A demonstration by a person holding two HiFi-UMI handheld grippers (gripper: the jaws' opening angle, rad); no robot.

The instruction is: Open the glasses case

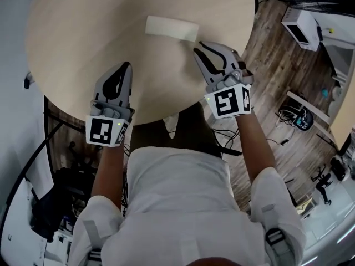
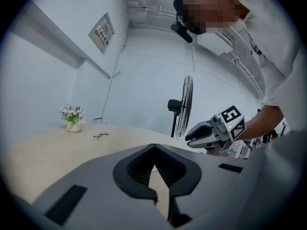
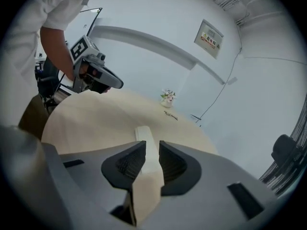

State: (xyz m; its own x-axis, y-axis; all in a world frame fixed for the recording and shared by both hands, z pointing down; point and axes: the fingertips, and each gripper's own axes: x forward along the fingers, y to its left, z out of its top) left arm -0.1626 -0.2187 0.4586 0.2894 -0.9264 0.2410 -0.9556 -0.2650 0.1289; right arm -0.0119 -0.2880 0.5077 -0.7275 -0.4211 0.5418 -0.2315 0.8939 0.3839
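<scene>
The glasses case [image 1: 172, 28] lies closed at upper centre of the table [image 1: 77, 43]. Right gripper [image 1: 201, 49]: jaws parted, empty, aligned on it for approach. Left gripper [image 1: 127, 66]: jaws together, empty, parked lower left.

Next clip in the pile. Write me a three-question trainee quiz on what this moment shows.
1. True or false: the right gripper has its fingers clamped on the pale cream rectangular glasses case.
2. Which gripper has its fingers together? A) left gripper B) the right one C) both
3. Fill in: the case lies on the round light wooden ____.
Key: 1 false, its fingers are apart and short of the case; 2 A; 3 table.
</scene>
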